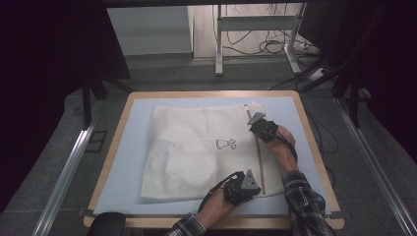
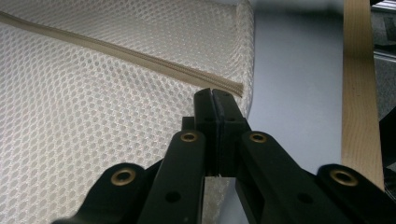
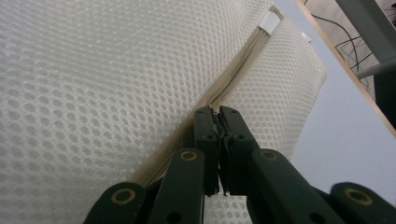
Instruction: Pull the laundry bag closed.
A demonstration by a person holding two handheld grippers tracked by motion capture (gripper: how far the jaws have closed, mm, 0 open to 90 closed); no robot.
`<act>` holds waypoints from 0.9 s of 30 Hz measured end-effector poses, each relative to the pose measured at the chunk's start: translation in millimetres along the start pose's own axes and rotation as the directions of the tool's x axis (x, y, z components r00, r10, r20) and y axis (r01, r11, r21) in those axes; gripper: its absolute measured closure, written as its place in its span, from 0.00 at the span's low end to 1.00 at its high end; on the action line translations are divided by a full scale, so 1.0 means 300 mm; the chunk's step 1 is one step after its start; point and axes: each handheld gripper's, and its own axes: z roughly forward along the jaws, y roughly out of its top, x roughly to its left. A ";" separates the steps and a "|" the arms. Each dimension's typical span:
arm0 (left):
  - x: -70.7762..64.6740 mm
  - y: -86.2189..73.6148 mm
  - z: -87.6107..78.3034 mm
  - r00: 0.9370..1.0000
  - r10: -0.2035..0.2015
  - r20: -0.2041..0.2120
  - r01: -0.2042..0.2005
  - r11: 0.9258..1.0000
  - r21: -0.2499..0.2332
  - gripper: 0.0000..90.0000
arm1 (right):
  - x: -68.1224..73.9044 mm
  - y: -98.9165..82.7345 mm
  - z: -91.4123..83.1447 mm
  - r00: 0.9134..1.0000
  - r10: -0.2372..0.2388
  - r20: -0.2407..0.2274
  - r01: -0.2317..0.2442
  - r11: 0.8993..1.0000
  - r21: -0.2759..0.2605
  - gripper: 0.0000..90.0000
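On the blue mat point(image 1: 133, 162), mesh laundry bag point(image 1: 196, 152) lies flat; left gripper point(image 1: 244, 189) pinches its 5 o'clock corner, right gripper point(image 1: 260, 129) clamps the zipper point(image 1: 259, 162) at 2 o'clock, likely mid-unzip, next pulling along the track.

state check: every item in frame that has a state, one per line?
Cream mesh laundry bag: flat on the pale blue mat, something inside showing through.
Beige zipper: closed along the stretch seen in the left gripper view; near the right gripper, cannot tell.
Left hand-held gripper: shut, tips at the zipper's end.
Right hand-held gripper: shut, pinching at the zipper line.
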 end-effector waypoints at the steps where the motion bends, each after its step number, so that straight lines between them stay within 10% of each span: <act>1: 0.000 0.000 0.000 1.000 0.000 0.001 0.000 1.000 0.000 1.00 | -0.001 0.001 0.002 1.000 -0.001 -0.003 0.001 1.000 -0.001 0.95; 27: 0.000 0.000 0.000 1.000 0.002 -0.001 -0.002 1.000 0.000 1.00 | -0.034 0.046 0.056 0.999 -0.015 0.031 0.014 1.000 0.013 0.95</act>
